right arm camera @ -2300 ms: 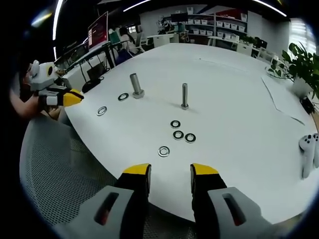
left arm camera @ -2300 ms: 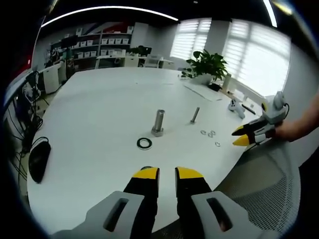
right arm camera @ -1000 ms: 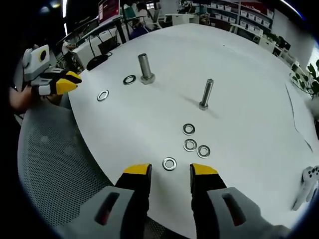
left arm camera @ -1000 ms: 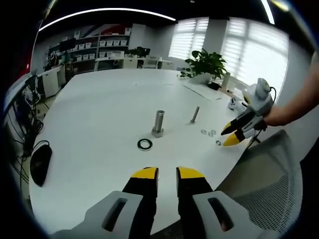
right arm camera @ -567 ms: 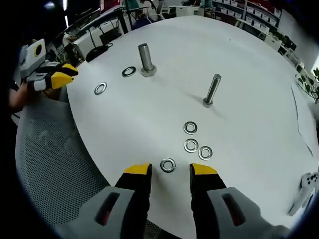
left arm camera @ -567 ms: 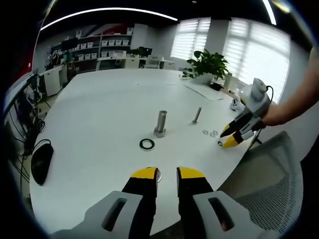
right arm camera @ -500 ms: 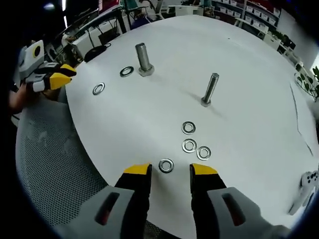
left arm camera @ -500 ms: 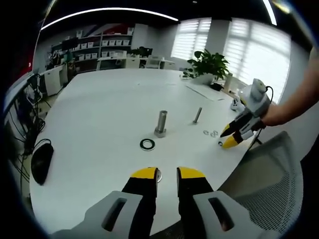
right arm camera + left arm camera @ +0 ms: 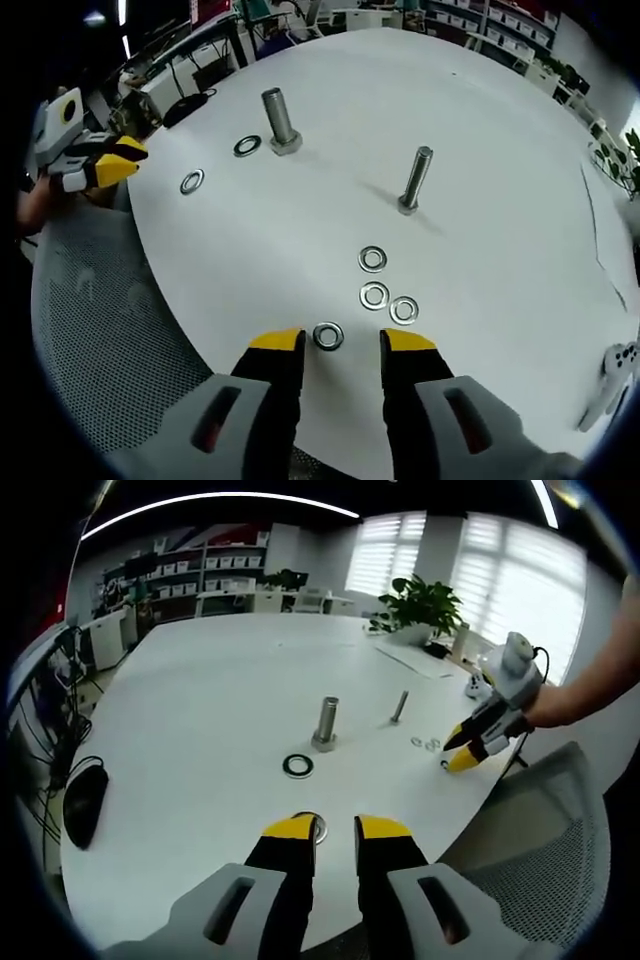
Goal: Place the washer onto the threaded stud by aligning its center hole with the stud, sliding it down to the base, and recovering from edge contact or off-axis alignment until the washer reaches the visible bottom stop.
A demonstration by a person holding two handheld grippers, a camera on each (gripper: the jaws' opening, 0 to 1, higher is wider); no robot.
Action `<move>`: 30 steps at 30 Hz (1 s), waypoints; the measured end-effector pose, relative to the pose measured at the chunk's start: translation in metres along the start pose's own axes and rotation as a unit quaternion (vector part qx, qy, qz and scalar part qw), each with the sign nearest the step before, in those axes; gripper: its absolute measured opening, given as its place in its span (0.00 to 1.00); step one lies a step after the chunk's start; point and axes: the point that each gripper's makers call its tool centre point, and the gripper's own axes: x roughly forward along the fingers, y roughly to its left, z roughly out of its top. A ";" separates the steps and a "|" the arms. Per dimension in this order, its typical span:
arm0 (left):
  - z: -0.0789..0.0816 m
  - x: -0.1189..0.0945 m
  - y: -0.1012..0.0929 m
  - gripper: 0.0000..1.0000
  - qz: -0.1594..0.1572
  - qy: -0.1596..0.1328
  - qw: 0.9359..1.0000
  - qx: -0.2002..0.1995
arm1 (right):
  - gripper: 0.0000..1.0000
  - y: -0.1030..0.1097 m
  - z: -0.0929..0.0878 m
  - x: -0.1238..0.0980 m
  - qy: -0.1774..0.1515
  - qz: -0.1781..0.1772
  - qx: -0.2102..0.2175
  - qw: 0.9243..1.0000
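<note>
On the white table stand a thick stud and a thin threaded stud. A dark washer lies by the thick stud. Three small washers lie in a cluster, and a further washer lies on the table just ahead of my right gripper, level with its open yellow tips. My left gripper is narrowly open, with another washer lying on the table at its tips. Each gripper shows in the other's view: the right gripper, the left gripper.
A grey mesh chair sits against the table's near edge. A black mouse lies at the left edge, a white game controller at the far right. A potted plant and papers sit at the back.
My right gripper has come forward and down over the table edge, so the nearest washer now lies at its tips. The left gripper has edged forward to the washer by its tips.
</note>
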 end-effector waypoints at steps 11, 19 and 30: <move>-0.001 0.000 0.001 0.12 0.002 0.000 1.000 0.001 | 0.32 -0.001 0.002 0.002 0.008 -0.005 -0.022 1.000; -0.001 0.001 0.000 0.13 -0.002 0.003 1.000 0.001 | 0.32 0.001 0.001 0.002 0.013 -0.006 -0.031 0.999; -0.002 0.000 0.001 0.13 0.000 0.004 1.000 -0.001 | 0.32 0.002 -0.001 0.002 0.028 -0.006 -0.067 0.997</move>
